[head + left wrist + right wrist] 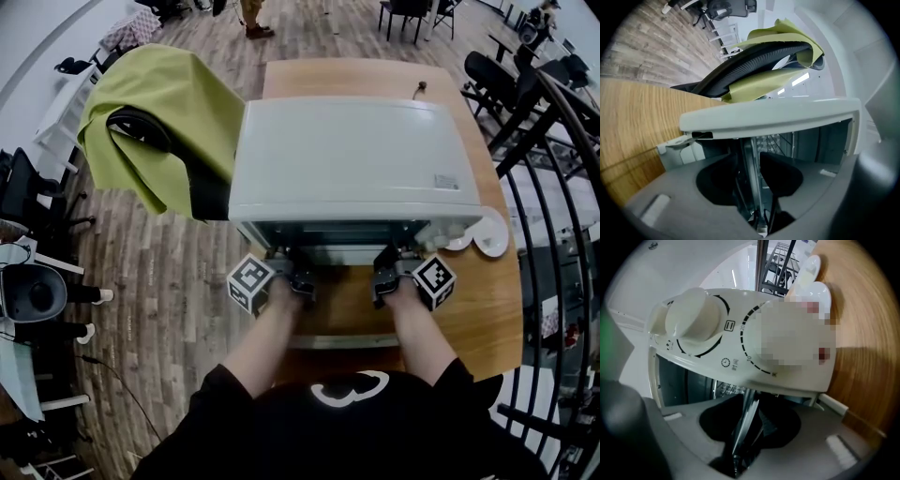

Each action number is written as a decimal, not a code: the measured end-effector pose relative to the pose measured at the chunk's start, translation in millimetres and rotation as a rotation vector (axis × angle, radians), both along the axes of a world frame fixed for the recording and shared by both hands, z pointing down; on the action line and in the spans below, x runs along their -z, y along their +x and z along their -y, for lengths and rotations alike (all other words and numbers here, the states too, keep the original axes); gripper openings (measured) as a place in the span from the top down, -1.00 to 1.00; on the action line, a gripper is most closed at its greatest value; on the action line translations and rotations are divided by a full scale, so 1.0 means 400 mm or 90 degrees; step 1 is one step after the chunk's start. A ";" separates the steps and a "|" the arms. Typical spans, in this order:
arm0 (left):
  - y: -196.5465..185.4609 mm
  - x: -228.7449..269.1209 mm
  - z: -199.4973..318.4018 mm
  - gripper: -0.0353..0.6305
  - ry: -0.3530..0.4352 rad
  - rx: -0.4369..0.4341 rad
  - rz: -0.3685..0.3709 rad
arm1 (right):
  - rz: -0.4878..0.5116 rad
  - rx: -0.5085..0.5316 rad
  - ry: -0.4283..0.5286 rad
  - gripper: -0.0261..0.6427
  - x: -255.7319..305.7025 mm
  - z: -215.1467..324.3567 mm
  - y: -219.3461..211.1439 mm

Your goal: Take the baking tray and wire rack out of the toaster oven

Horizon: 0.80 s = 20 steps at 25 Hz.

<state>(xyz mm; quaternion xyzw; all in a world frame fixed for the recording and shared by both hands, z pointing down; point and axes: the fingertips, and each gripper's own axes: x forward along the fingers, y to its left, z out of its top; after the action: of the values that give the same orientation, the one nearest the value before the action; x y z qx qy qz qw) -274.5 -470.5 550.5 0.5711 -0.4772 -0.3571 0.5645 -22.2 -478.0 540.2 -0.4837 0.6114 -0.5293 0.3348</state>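
Note:
The white toaster oven [352, 155] stands on a wooden table with its door [342, 328] folded down toward me. At the left of the opening, my left gripper [302, 281] closes on the thin metal front rim of the baking tray [752, 159], which stands edge-on between the black pads of the left gripper [755, 180]. My right gripper [384, 281] grips the same rim [746, 413] at the right side, just under the control panel; its pads [768, 427] press the shiny sheet. Behind the rim, inside the oven, wire rack bars [774, 140] show.
A chair draped in green cloth [159, 122] stands left of the oven. Two white plates [487, 234] lie on the table [487, 319] at its right. White control knobs [696, 319] sit just above the right gripper. A black railing [553, 187] runs along the right.

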 end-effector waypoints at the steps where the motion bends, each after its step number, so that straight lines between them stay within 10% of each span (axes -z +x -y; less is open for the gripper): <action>1: 0.001 -0.003 0.002 0.48 -0.004 -0.002 0.005 | -0.001 -0.002 -0.003 0.65 -0.003 0.001 0.002; 20: 0.008 0.014 -0.039 0.73 -0.016 -0.020 0.056 | 0.013 0.009 -0.008 0.77 -0.010 -0.050 0.007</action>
<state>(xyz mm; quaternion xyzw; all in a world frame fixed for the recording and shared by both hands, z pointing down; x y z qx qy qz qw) -271.5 -455.0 544.9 0.5865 -0.4969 -0.3165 0.5559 -19.2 -457.8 544.3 -0.4762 0.6081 -0.5400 0.3344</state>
